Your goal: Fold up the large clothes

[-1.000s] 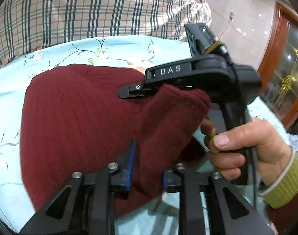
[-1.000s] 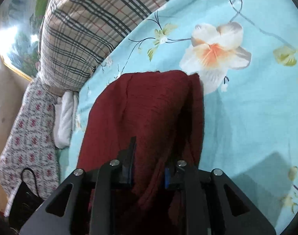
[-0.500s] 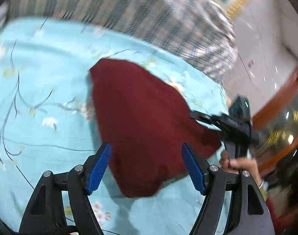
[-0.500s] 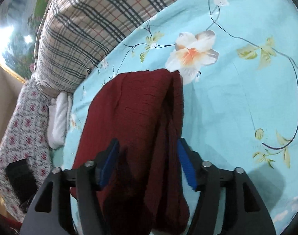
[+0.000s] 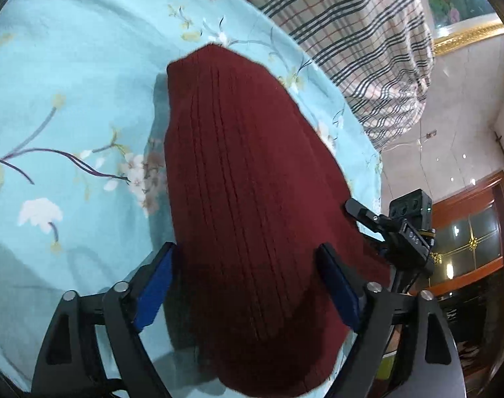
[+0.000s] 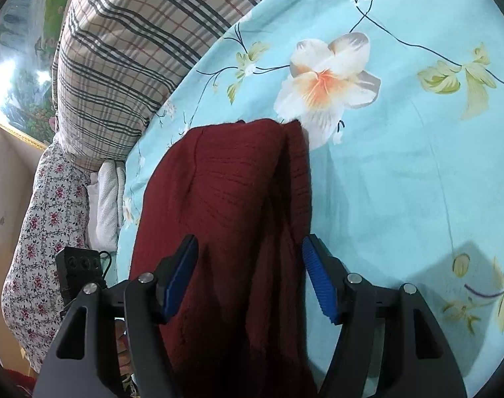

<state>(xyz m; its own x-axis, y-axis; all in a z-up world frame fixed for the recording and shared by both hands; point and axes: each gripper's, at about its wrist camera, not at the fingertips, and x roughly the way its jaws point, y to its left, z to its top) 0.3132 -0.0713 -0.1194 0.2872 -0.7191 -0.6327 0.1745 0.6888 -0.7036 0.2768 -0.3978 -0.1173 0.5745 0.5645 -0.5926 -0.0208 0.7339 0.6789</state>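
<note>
The dark red knit sweater (image 5: 252,199) lay folded on the floral bedsheet (image 5: 69,99); soft, thick, probably limp; both the left gripper (image 5: 248,282) and right gripper (image 6: 248,275) stood released above it; near hem corners seemed the best hold.

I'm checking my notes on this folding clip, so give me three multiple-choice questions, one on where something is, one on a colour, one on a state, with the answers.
1. Where does the sweater lie?
A. on the floral bedsheet
B. on the wooden cabinet
C. on a chair

2. What colour is the sweater?
A. grey
B. dark red
C. green

3. How does the left hand-held gripper stand?
A. shut on the sweater
B. shut on nothing
C. open, jaws apart over the sweater

Answers:
1. A: blue flowered sheet shows around the sweater in both views, with the plaid quilt beyond.
2. B: the ribbed knit is maroon.
3. C: blue pads stand wide apart; the right hand-held gripper is open too.
</note>
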